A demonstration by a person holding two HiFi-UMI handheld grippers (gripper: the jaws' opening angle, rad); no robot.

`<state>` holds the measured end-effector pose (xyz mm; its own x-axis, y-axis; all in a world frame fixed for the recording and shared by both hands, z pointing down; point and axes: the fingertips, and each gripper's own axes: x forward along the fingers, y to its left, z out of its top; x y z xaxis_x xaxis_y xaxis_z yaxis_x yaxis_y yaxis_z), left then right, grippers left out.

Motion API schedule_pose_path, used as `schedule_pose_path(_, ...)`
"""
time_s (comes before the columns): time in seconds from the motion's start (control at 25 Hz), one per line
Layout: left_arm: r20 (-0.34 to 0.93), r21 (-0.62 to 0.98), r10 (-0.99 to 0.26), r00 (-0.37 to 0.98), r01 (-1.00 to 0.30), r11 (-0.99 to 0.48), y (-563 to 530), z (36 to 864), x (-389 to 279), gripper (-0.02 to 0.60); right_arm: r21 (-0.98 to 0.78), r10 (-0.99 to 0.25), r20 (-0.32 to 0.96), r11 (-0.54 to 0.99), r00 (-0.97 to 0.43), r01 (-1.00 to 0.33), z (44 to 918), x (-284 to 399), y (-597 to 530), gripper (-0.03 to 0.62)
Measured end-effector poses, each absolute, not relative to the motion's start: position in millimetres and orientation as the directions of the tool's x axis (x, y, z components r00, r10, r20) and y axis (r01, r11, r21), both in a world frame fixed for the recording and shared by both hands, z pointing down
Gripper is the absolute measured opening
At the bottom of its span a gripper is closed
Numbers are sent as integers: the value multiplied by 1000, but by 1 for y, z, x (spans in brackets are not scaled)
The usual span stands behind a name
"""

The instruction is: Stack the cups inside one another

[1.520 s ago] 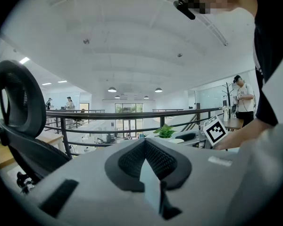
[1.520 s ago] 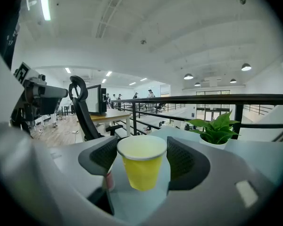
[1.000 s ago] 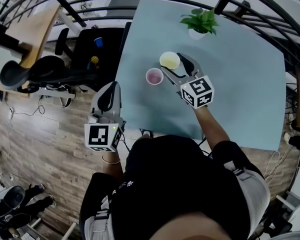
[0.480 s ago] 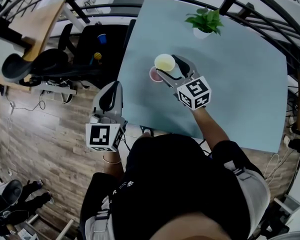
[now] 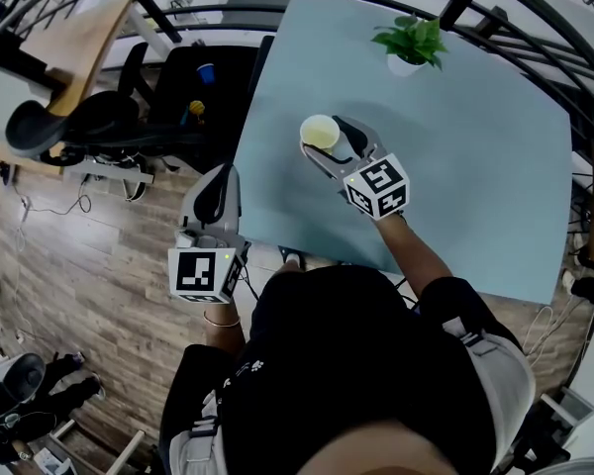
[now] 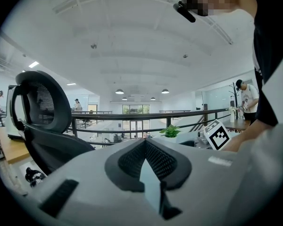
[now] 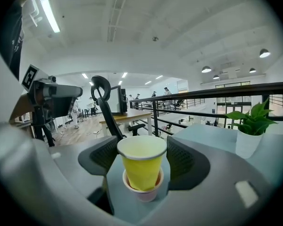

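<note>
Left tongs [image 6: 145,147]: pressed together, empty, beside edge of table [image 5: 455,186], well apart from the 2 cups. Right tongs [image 7: 142,157] nearer: pinching yellow cup [image 7: 141,166] by upper wall, upright, long axis vertical. Pink cup [image 7: 142,192] directly beneath on table, yellow base inside its mouth, seemingly not fully seated. Likely next: straight descent. Yellow cup tapered, empty; pink mostly hidden.
</note>
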<state>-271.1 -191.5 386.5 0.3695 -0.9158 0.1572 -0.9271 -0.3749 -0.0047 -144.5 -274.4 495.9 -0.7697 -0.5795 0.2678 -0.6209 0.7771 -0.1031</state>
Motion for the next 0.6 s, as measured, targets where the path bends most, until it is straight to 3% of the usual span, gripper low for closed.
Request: schedule_pose_path(0.6, 165, -5, -922, 351, -934, -356, -190, 389, -281, -8, -115, -564, 317, 775, -763, -621, 524, -151, -275, 330)
